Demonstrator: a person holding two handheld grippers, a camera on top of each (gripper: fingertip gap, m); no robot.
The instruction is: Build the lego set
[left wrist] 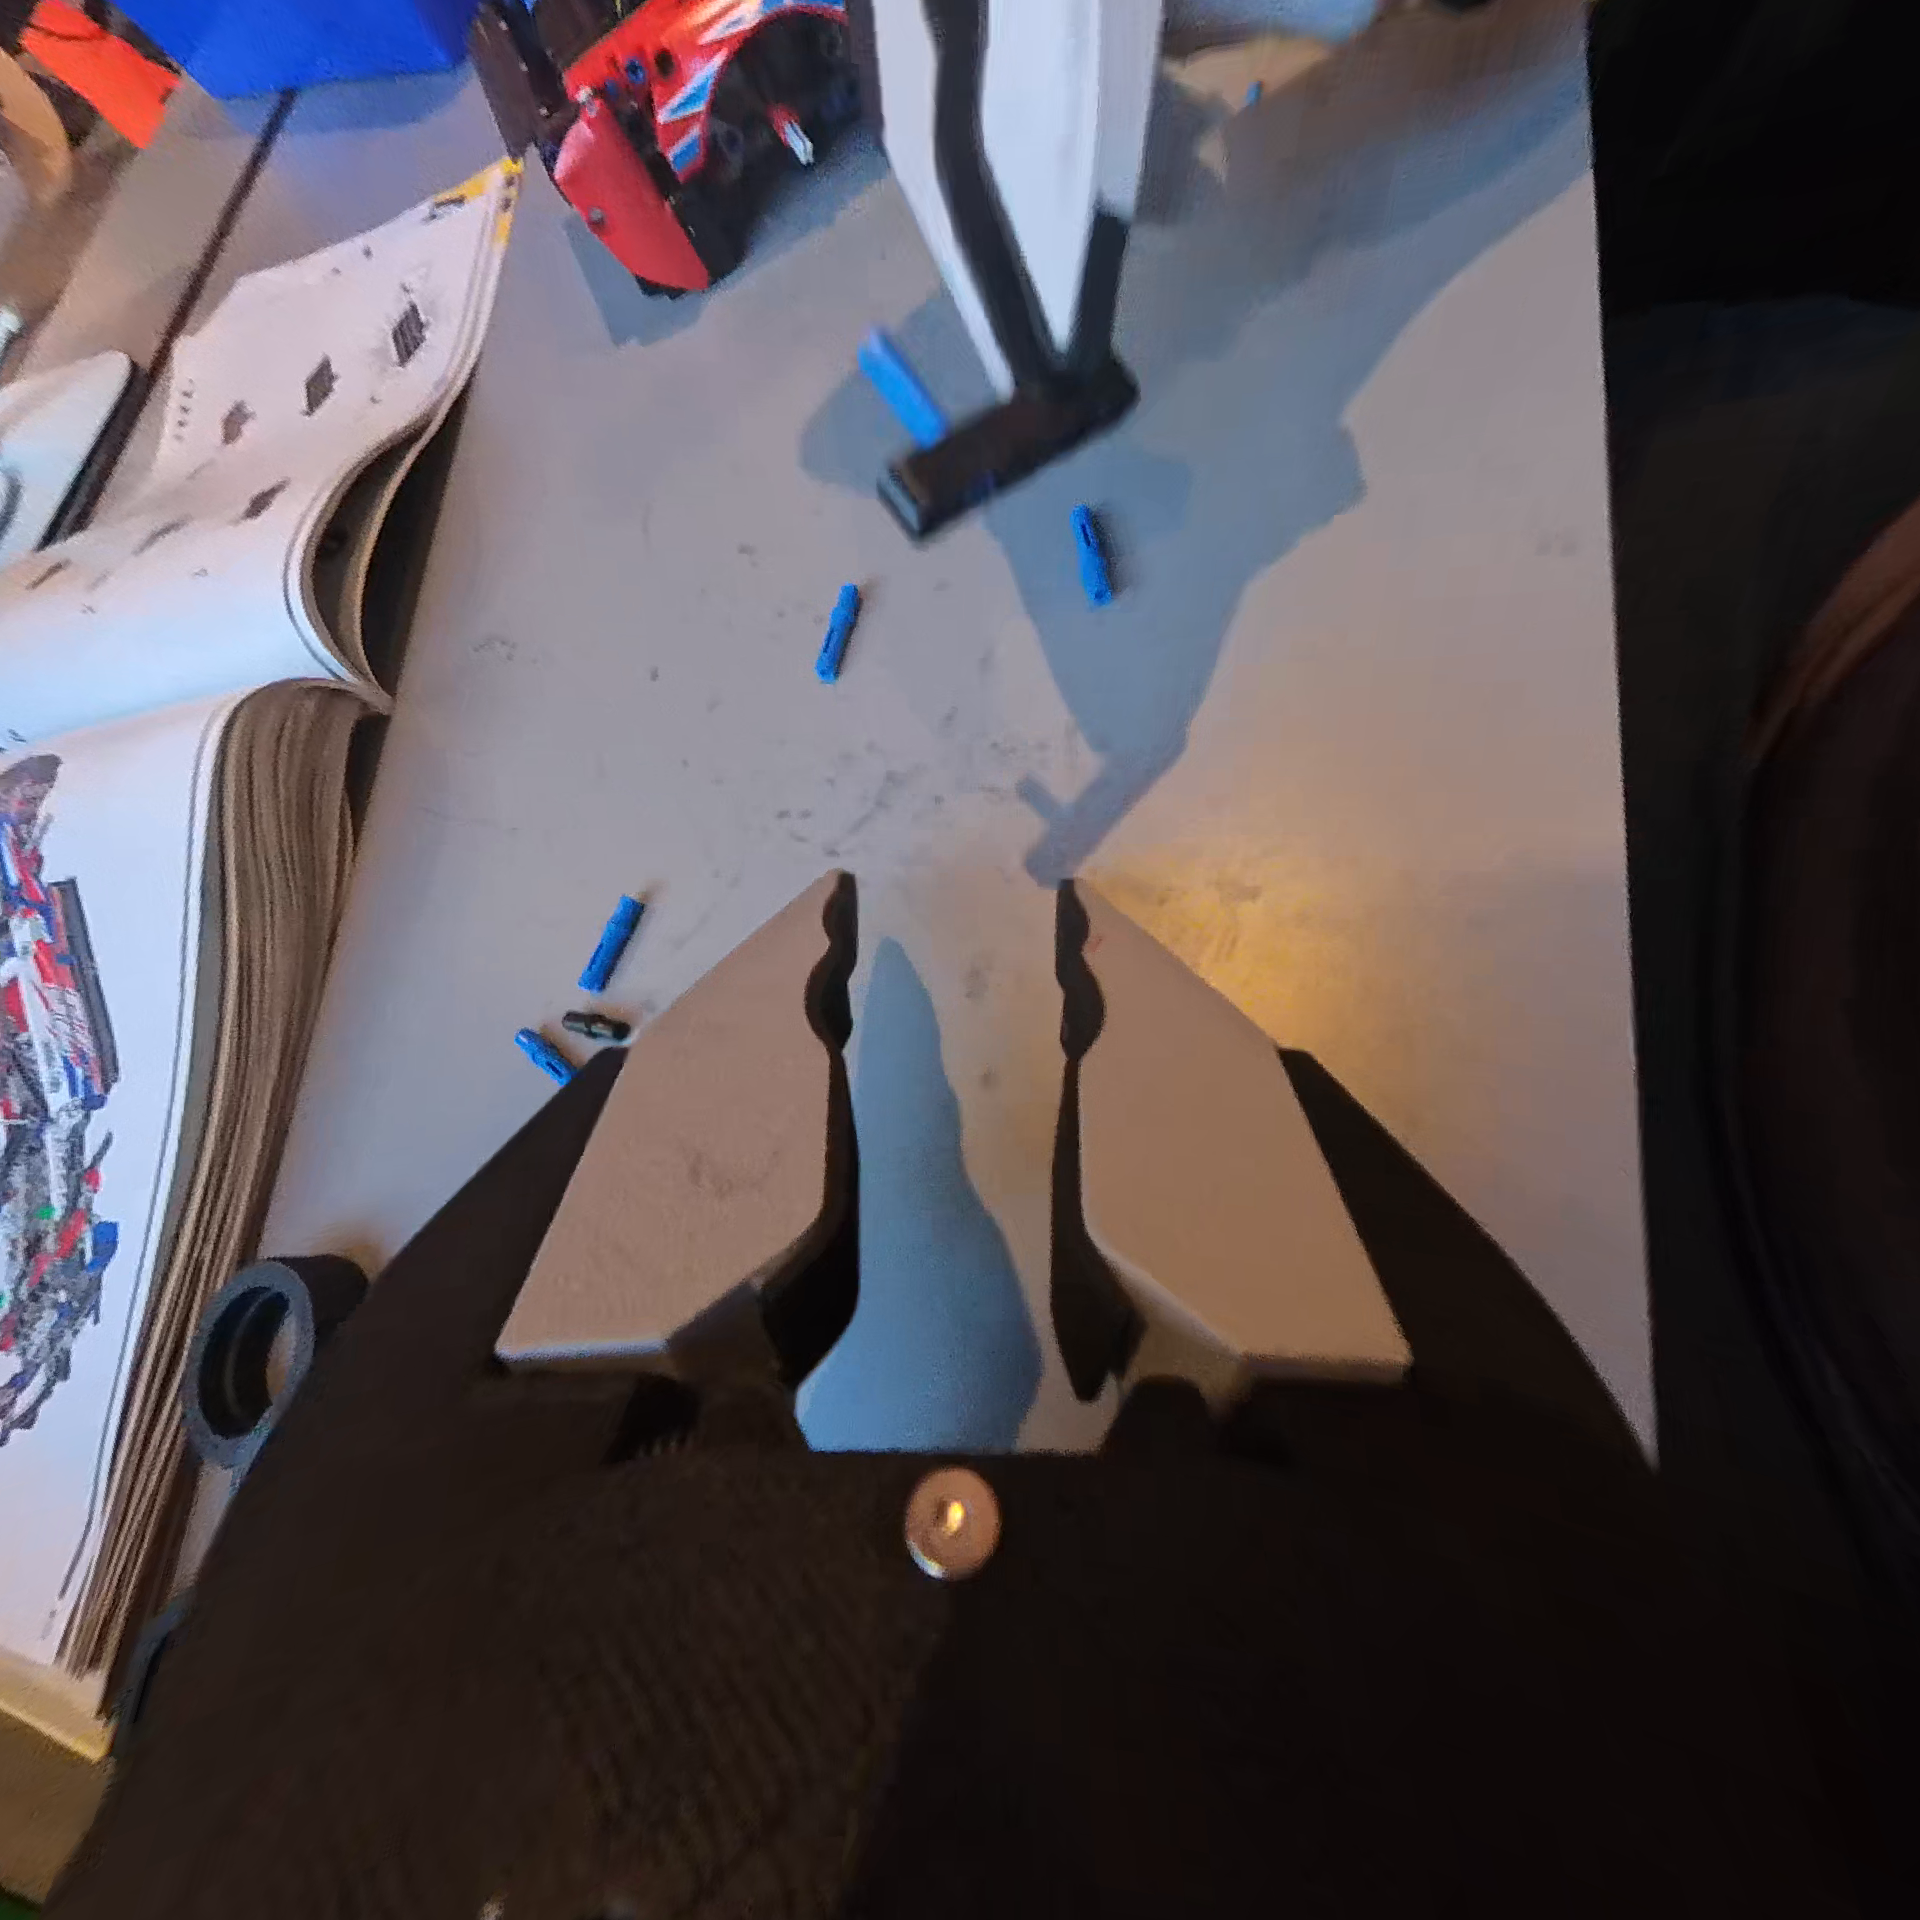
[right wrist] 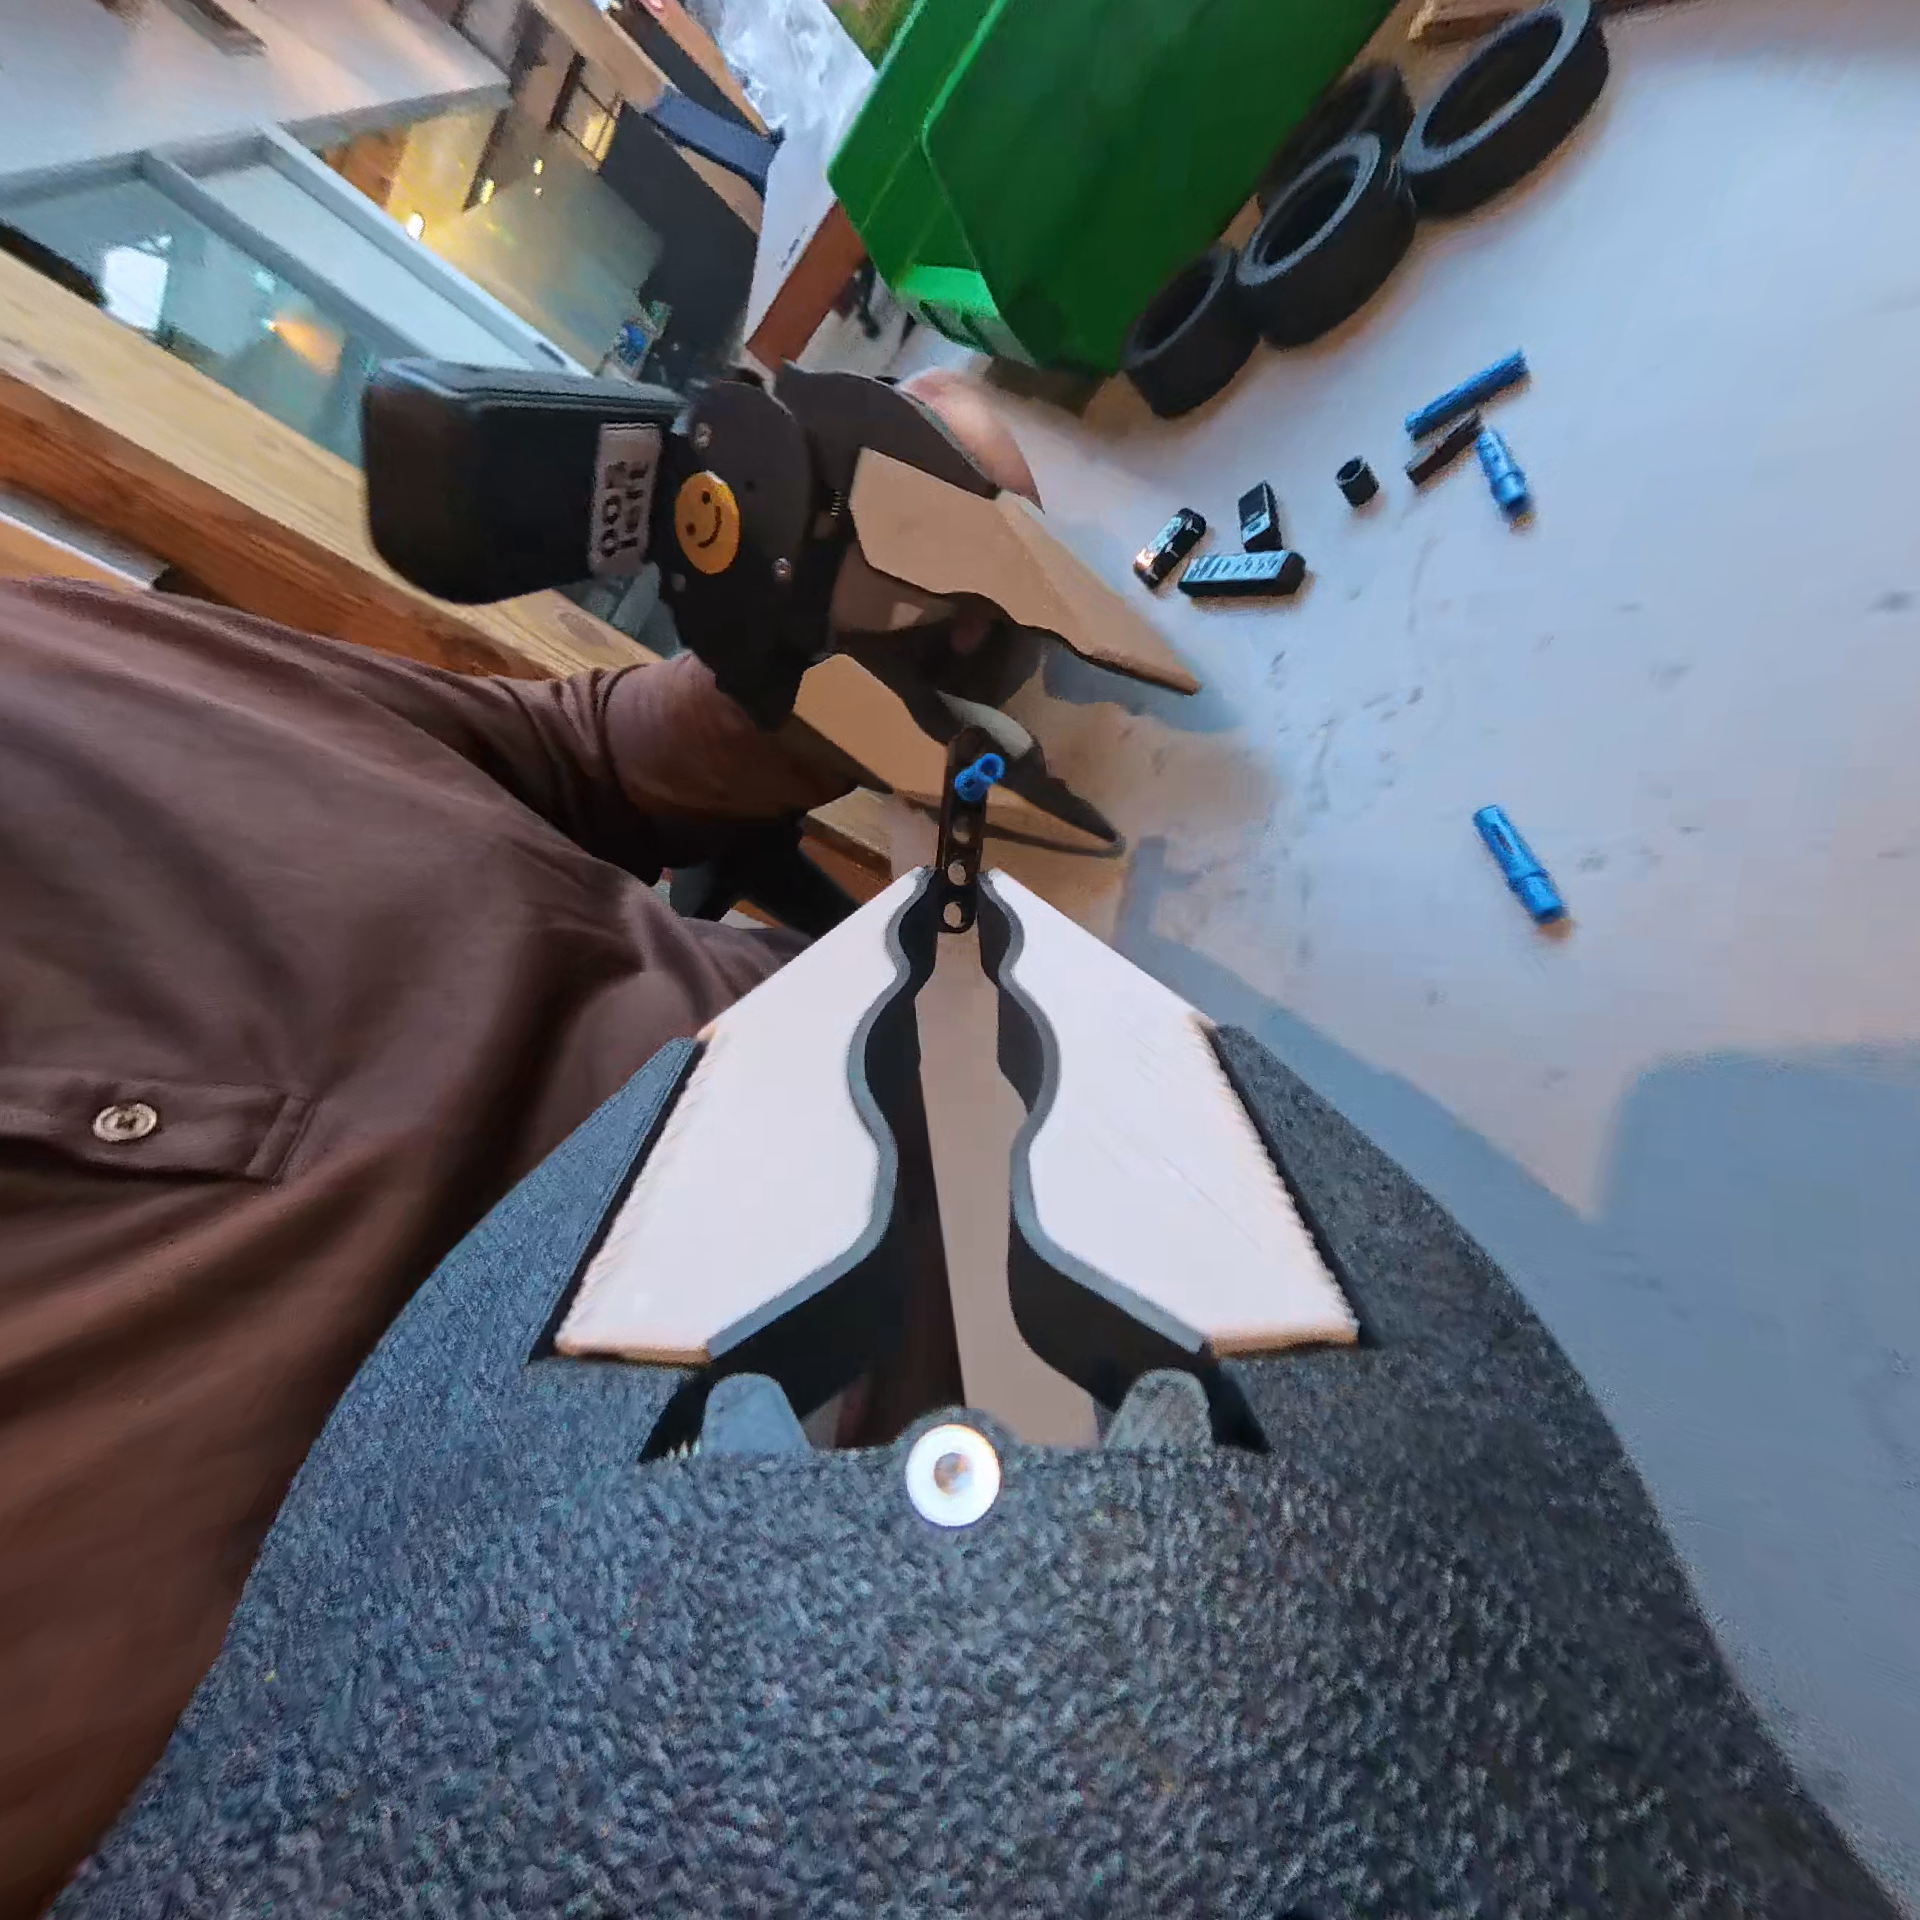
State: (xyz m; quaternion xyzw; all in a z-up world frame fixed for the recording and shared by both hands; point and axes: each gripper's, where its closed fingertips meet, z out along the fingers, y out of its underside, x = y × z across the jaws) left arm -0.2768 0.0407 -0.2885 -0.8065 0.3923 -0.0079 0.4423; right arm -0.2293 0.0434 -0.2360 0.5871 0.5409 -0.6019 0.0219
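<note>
Pale grey table [left wrist: 727, 727] fills both views, scuffed and crossed by shadows. Our right gripper [right wrist: 954, 881] pinches a slim black beam [right wrist: 958, 831] at its lower end, jaws nearly together on it; the beam stands up past the tips, lifted off the table, and carries a blue pin [right wrist: 979, 772] in its top hole. In the left wrist view we see that same beam end-on [left wrist: 1003, 447], held low over the table with a blue piece [left wrist: 902, 382] just beside it, the right gripper's pale fingers [left wrist: 1039, 156] coming down from above.

Our left gripper [left wrist: 956, 894] hovers over bare table with its jaws a moderate way apart and nothing between them. From the right wrist view it lies tilted, pointing toward the table, a brown sleeve [right wrist: 582, 748] behind it.

Only the left view shows the open instruction book [left wrist: 260, 499] at the left edge, the partly built red model [left wrist: 665, 166] beyond it, and blue pins scattered nearby, one [left wrist: 837, 632] ahead of the tips. Only the right view shows the black tyres [right wrist: 1330, 239], a green bin [right wrist: 1060, 156], and a cluster of small black parts [right wrist: 1236, 566] and another blue pin [right wrist: 1519, 864].
</note>
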